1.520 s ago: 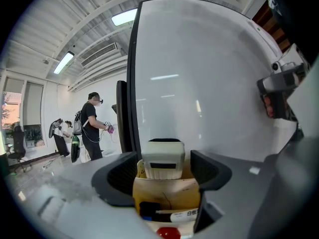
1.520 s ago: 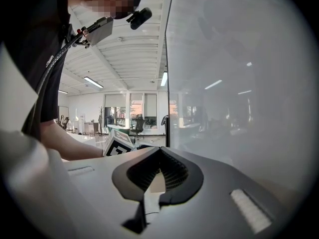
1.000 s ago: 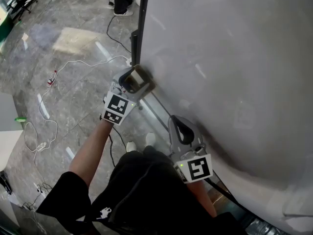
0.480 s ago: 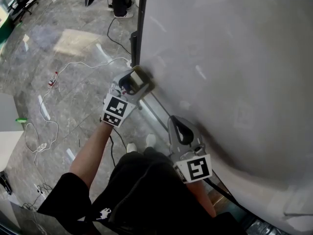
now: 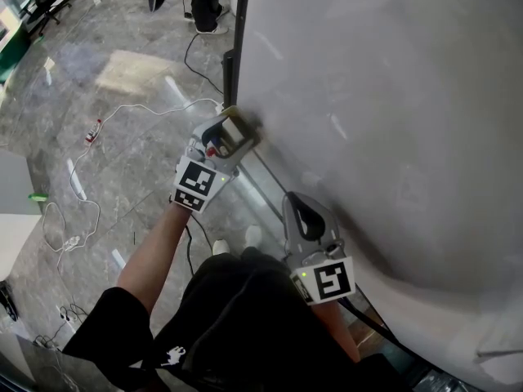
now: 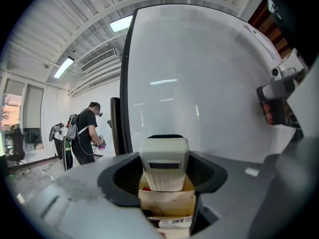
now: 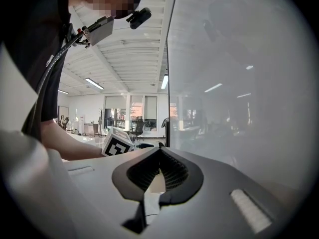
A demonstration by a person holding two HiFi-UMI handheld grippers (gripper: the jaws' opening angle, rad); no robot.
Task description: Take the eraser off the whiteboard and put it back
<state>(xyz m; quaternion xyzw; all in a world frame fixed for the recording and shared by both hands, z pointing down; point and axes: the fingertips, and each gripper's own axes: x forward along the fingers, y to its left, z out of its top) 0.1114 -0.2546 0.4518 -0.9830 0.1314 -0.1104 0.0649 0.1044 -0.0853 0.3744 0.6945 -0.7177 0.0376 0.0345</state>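
The eraser [image 6: 164,158] sits right between the two jaws of the left gripper [image 5: 230,134]. The jaws squeeze it from both sides and hold it tight. Its far end touches the whiteboard [image 5: 384,96], close to the board's left edge, where the black frame [image 5: 238,47] runs. It is well below the top of the board.

The eraser is a small block. Its top is whitish with thin ridges and a dark slot across it. A black fuzzy strip shows at the end by the board. The part under the top looks brown, like card.

The right gripper [image 7: 159,152] holds nothing. Its jaw tips are pressed together. It is near the bottom part of the whiteboard, well apart from the eraser.

Not much is different from a second ago. The left gripper and the eraser are a little bit higher along the left edge of the board. The eraser was between the jaws then too. The right gripper is in the same spot as before.
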